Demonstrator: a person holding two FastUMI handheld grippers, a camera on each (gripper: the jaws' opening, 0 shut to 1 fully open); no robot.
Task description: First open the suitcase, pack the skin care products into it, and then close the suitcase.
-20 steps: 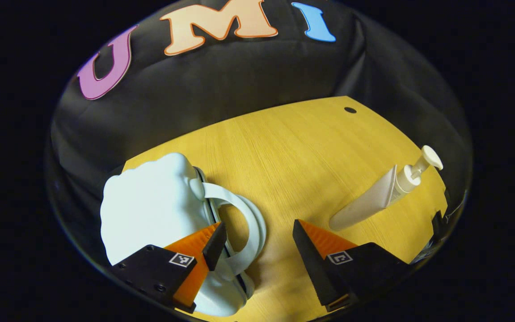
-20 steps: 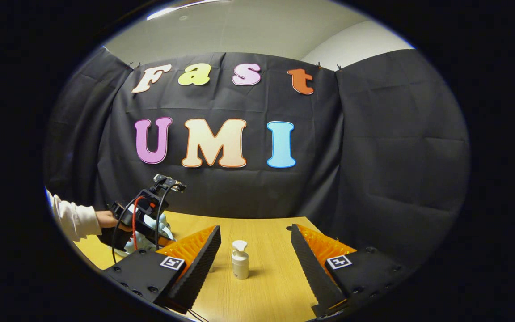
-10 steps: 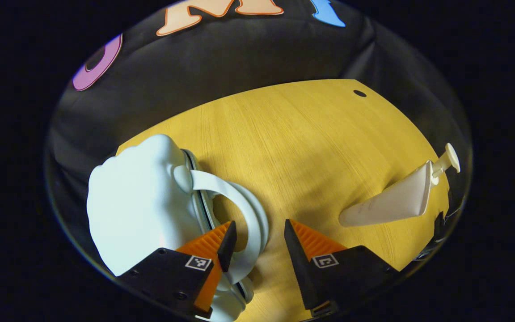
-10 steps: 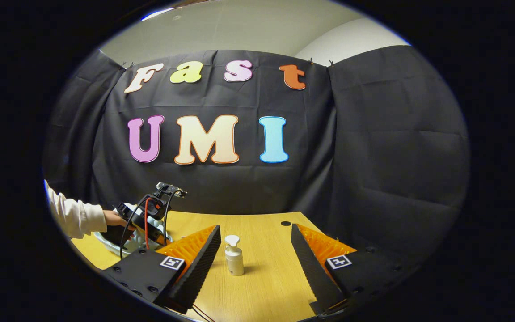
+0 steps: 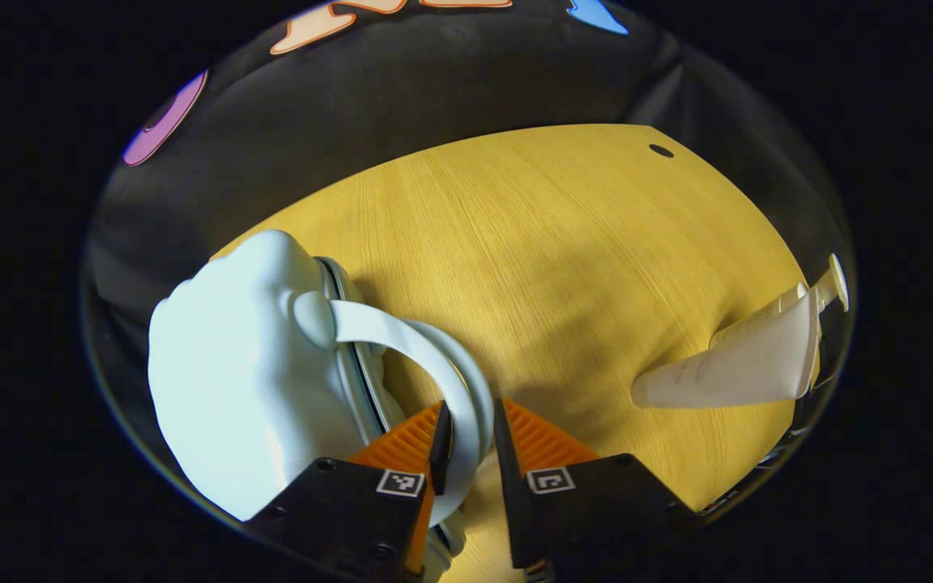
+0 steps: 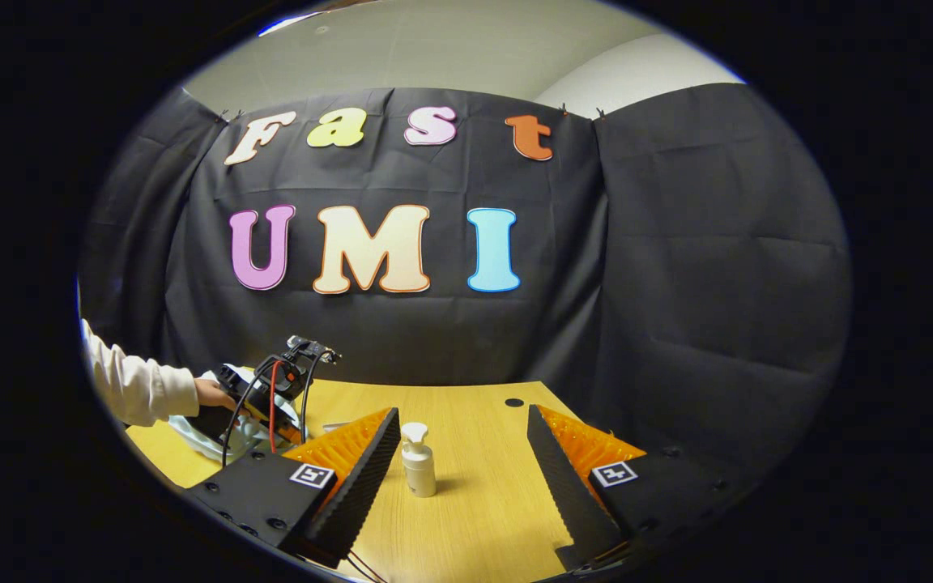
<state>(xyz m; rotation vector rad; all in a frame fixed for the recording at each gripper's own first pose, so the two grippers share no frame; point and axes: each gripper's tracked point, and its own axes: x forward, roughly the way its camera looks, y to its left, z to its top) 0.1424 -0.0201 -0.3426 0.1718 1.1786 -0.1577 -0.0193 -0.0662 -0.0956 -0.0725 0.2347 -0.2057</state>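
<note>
White pump bottle [image 6: 419,460] beside suitcase [image 5: 248,389]

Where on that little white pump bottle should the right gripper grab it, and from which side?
Probably the straight body of the pump bottle, below the pump head. It stands upright on the table, and the open right gripper already points at it, so come in level from the near side; the nozzle would slip.

My cream sleeve [image 6: 138,389] meets my left tool [image 5: 470,441], black-bodied with square markers, screws, red and black cables.
</note>
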